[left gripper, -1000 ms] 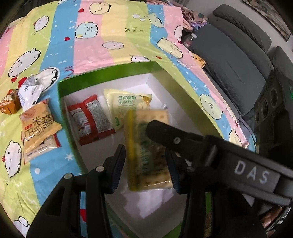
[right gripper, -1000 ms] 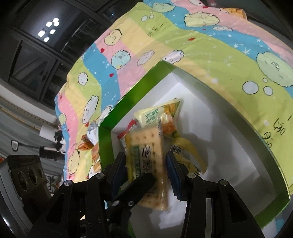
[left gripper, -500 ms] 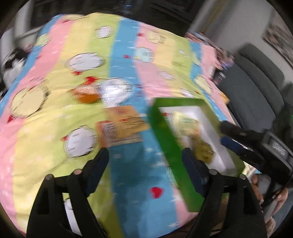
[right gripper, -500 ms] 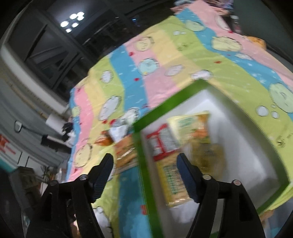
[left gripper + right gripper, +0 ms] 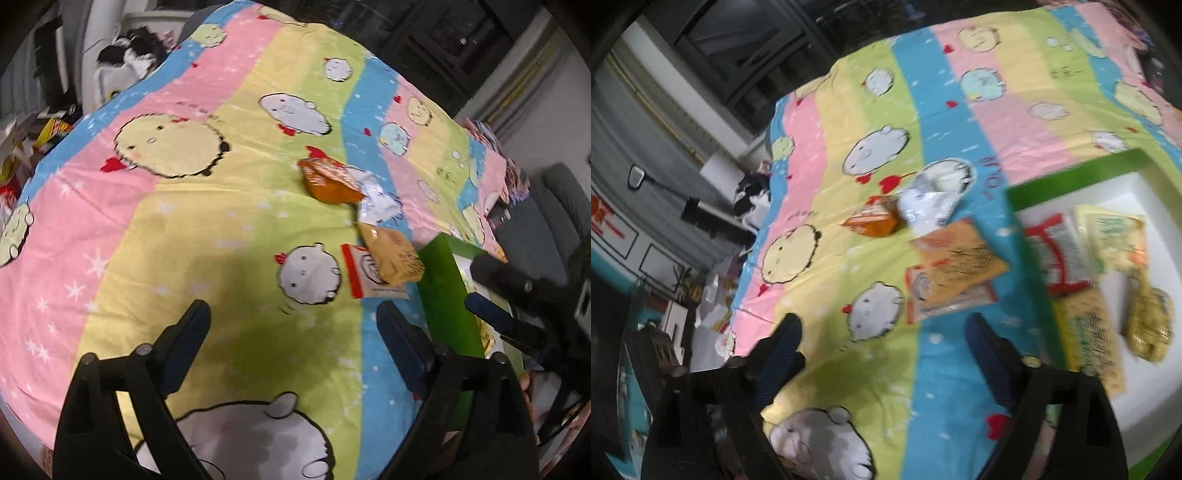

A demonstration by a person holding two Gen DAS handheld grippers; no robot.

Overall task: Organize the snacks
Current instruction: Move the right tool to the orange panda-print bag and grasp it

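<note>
My left gripper (image 5: 293, 317) hovers over the striped cartoon cloth, its jaws opening with nothing between them. Ahead of it lie loose snacks: an orange packet (image 5: 327, 181), a silver packet (image 5: 376, 195), and a yellow packet (image 5: 391, 254) lying on a white-and-red packet (image 5: 360, 280). My right gripper (image 5: 884, 332) is also opening and empty, to the left of the green box (image 5: 1078, 173). Inside the box lie a red packet (image 5: 1060, 254), a yellow-green packet (image 5: 1115, 232), a cracker pack (image 5: 1089, 339) and a gold packet (image 5: 1148, 321). The right gripper (image 5: 474, 282) shows over the box (image 5: 443, 288) in the left wrist view.
The cloth (image 5: 184, 221) covers the whole table and drops off at its edges. Clutter (image 5: 22, 147) stands beyond the left edge, and a grey sofa (image 5: 546, 221) lies past the box on the right. Dark windows are behind the table.
Both grippers were shut on the cracker pack above the box. They let it go, it now lies in the box, and both have swung left over the cloth with jaws wide.
</note>
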